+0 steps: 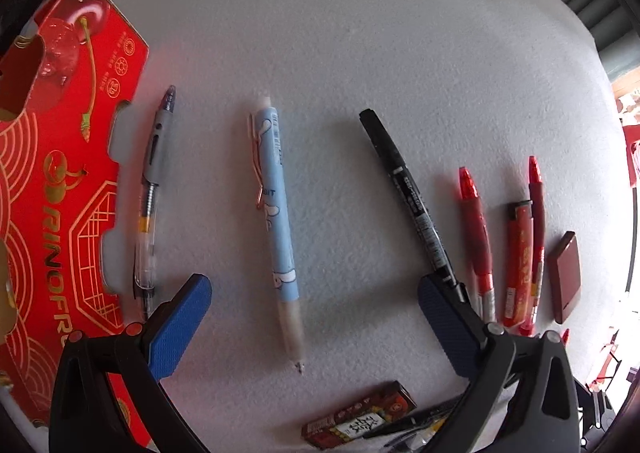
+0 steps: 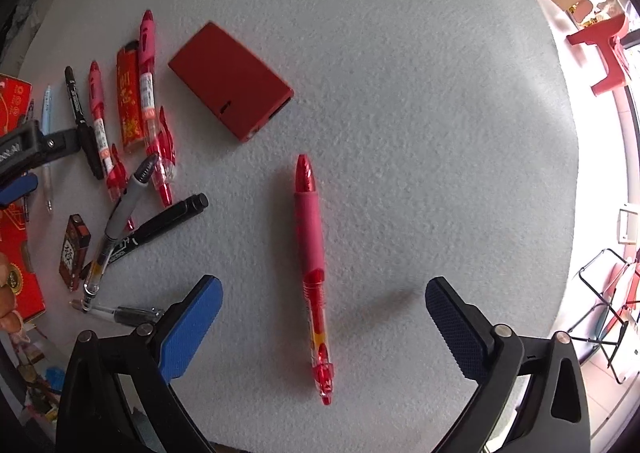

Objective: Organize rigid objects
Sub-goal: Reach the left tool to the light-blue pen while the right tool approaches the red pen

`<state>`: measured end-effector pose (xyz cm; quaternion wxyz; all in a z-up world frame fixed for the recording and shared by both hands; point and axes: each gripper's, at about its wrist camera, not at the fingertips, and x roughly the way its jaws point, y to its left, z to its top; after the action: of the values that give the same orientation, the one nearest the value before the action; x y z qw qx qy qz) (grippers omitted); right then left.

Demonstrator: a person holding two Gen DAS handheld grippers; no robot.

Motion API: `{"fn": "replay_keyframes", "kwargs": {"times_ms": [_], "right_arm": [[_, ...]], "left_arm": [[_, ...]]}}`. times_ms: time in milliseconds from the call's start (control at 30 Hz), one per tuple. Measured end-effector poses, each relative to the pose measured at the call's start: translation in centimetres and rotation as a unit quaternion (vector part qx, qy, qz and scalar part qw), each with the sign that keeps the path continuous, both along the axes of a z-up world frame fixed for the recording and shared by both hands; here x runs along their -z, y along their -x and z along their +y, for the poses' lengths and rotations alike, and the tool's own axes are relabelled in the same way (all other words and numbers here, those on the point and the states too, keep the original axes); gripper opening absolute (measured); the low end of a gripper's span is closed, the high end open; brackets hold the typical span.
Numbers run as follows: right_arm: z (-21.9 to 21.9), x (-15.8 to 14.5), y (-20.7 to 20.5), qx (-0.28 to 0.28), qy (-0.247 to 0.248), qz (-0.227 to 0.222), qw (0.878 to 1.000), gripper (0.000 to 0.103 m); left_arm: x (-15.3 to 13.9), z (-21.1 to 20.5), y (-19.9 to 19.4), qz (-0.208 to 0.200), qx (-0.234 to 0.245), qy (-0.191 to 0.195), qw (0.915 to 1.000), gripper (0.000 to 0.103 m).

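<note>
White felt covers the bench (image 2: 400, 53). Lower centre of the right view, a red gel pen (image 2: 311, 253) lies alone, light, stiff, slick; take its rubber grip. Right tool (image 2: 324, 321) and left tool (image 1: 314, 317) gape wide, empty.

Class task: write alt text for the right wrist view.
A red pen lies alone on a white table between the right gripper's open blue-padded fingers. More pens and a red case lie beyond, to the left.
</note>
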<state>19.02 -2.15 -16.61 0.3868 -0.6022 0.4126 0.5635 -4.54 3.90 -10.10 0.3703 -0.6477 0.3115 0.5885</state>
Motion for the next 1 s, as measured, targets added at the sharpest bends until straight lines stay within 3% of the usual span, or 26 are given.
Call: {"fn": "replay_keyframes", "kwargs": {"times_ms": [333,367,567,633,1000], "right_arm": [[-0.3,0.6,0.9,-0.007,-0.005,0.014,1.000,0.103],[0.5,0.6,0.3,-0.013,-0.002,-0.004,1.000,0.103],[0.5,0.7,1.0,-0.012,-0.011,-0.001,1.000,0.103],[0.7,0.2,0.2,-0.015,-0.015,-0.002,1.000,0.103],[0.4,0.3,0.1,-0.019,-0.005,-0.005,1.000,0.103]], "left_arm": [[-1.0,-5.0,-4.0,-0.023,-0.005,-0.028,0.9993,0.103],[-1.2,-4.5,-3.8,-0.025,-0.009,-0.033,0.9991,0.103],[-2.1,-2.9,-3.6,-0.019,-0.008,-0.030,0.9993,0.103],[-2.6,-2.5,-3.5,-0.001,-0.009,-0.041,0.9991,0.103],[-3.1,-2.5,-4.0,0.014,-0.005,-0.070,0.9974,0.103]]}}
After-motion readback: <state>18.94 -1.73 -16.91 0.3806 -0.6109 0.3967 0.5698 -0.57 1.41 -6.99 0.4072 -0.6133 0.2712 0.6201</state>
